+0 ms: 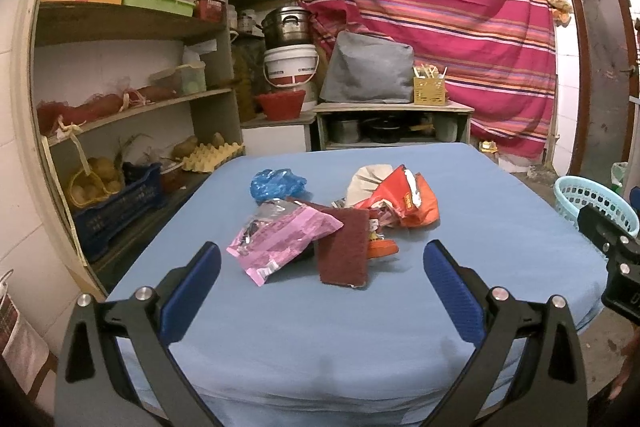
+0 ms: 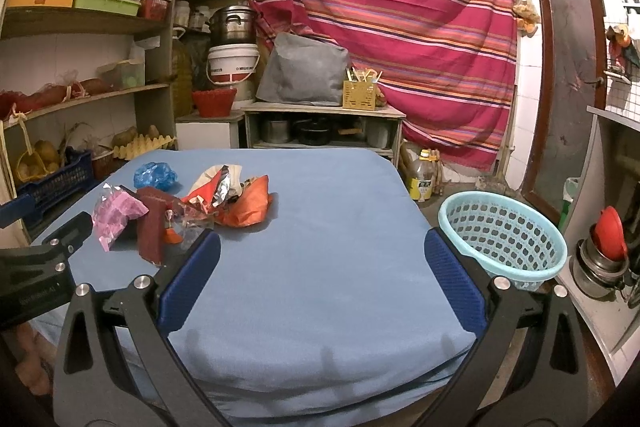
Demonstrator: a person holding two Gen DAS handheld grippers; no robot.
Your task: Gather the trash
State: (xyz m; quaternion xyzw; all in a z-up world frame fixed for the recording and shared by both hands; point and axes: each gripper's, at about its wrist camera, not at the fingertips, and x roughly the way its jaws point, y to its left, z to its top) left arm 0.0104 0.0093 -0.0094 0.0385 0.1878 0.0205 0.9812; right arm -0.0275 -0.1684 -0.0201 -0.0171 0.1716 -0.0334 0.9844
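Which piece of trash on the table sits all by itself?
The crumpled blue plastic bag, lying apart behind the heap. The pink foil wrapper, maroon scouring pad and orange snack bag overlap.

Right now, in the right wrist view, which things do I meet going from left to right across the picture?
Left gripper → pink wrapper → dark red pad → orange bag → light blue basket.

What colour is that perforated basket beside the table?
Pale turquoise-blue; the basket shows best in the right wrist view.
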